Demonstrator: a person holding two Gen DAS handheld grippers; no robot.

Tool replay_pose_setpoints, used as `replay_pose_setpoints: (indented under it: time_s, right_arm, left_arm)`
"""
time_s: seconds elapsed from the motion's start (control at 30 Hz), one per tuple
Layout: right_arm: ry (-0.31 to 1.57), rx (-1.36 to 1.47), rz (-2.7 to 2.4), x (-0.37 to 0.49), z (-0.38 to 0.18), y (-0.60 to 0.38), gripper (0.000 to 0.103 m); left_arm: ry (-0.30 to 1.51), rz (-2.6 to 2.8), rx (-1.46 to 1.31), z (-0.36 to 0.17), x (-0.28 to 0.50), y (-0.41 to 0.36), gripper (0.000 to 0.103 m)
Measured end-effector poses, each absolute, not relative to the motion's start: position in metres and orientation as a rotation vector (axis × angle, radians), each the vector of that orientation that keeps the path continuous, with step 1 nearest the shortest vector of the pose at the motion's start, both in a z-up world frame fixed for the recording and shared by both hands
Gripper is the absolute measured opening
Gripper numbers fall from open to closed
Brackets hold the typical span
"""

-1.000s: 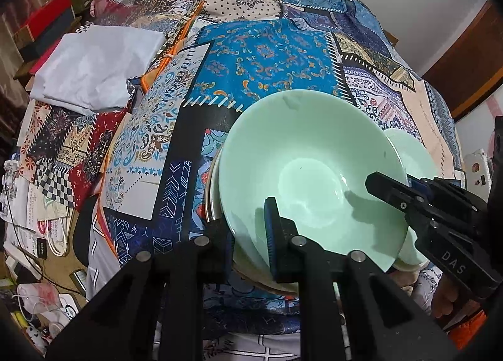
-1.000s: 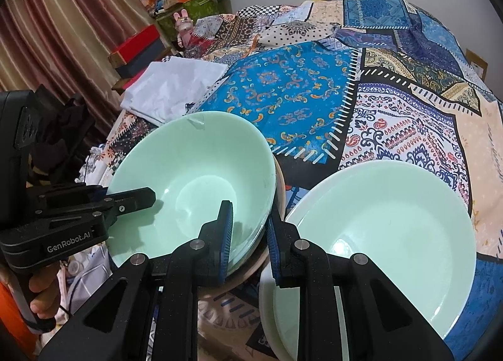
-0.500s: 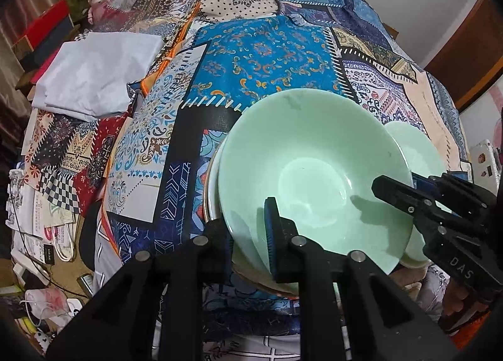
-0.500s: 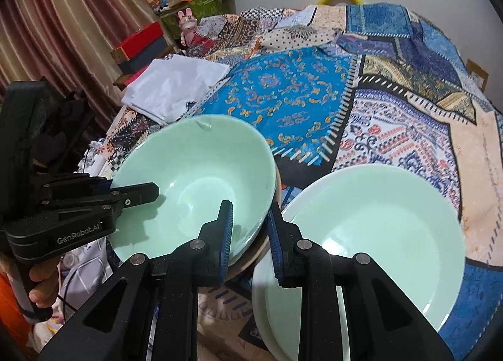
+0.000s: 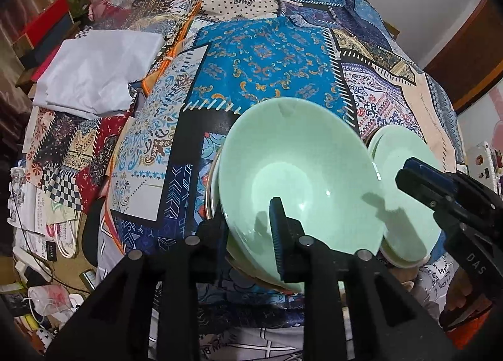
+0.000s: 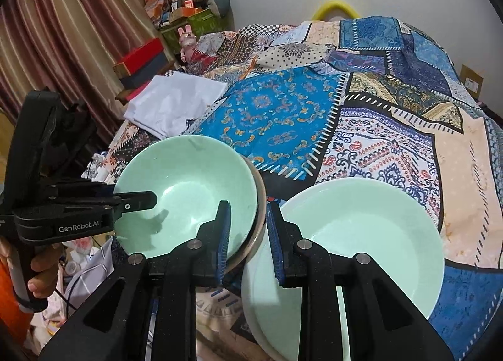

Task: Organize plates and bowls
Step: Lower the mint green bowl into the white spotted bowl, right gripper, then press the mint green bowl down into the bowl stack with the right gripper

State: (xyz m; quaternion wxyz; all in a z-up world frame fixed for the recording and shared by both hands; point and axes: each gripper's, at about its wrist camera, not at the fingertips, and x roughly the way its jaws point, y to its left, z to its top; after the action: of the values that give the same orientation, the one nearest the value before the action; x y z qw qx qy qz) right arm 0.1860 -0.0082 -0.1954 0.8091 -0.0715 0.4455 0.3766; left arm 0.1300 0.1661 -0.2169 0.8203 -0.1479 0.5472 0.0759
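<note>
A pale green bowl is tilted above a stack of plates on the patchwork cloth. My left gripper is shut on the bowl's near rim. The bowl also shows in the right wrist view, with the plate stack's rim under it. My right gripper straddles the right rims of the bowl and the stack, its jaws a little apart. A second pale green bowl sits on the cloth to the right; it also shows in the left wrist view.
A folded white cloth lies at the table's left. Boxes and clutter stand by the curtain behind. Papers and cables lie on the floor at the left. The patchwork cloth stretches far and right.
The left gripper has lifted the green bowl's near rim, so the bowl tilts more steeply. The right gripper has risen and its jaws have opened wider.
</note>
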Motion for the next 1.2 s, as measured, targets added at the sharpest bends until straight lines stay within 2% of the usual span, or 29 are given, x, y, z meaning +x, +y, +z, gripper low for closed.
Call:
replay_pose_setpoints:
  time_s: [0.23, 0.3, 0.37, 0.5, 0.73, 1.2]
  right_arm:
    - [0.959, -0.147, 0.797, 0.188, -0.197, -0.015, 0.022]
    - [0.962, -0.147, 0.796, 0.188, -0.199, -0.016, 0.025]
    - [0.967, -0.146, 0.797, 0.188, -0.201, -0.016, 0.029]
    - [0.989, -0.16, 0.802, 0.187, -0.211, -0.013, 0.03]
    - [1.046, -0.156, 0.815, 0.189, -0.228, -0.007, 0.031]
    - [1.064, -0.17, 0.849, 0.188, -0.236, 0.012, 0.032]
  left_arm:
    - [1.163, 0.152, -0.308, -0.213, 0.127, 0.165, 0.03]
    - [1.147, 0.163, -0.289, -0.208, 0.124, 0.166, 0.04]
    - [1.108, 0.154, -0.274, -0.199, 0.12, 0.167, 0.045]
    - [1.064, 0.164, -0.257, -0.191, 0.114, 0.174, 0.058]
    - [1.142, 0.166, -0.323, -0.228, 0.112, 0.189, 0.058]
    - [1.165, 0.1, -0.425, -0.269, 0.114, 0.191, 0.058]
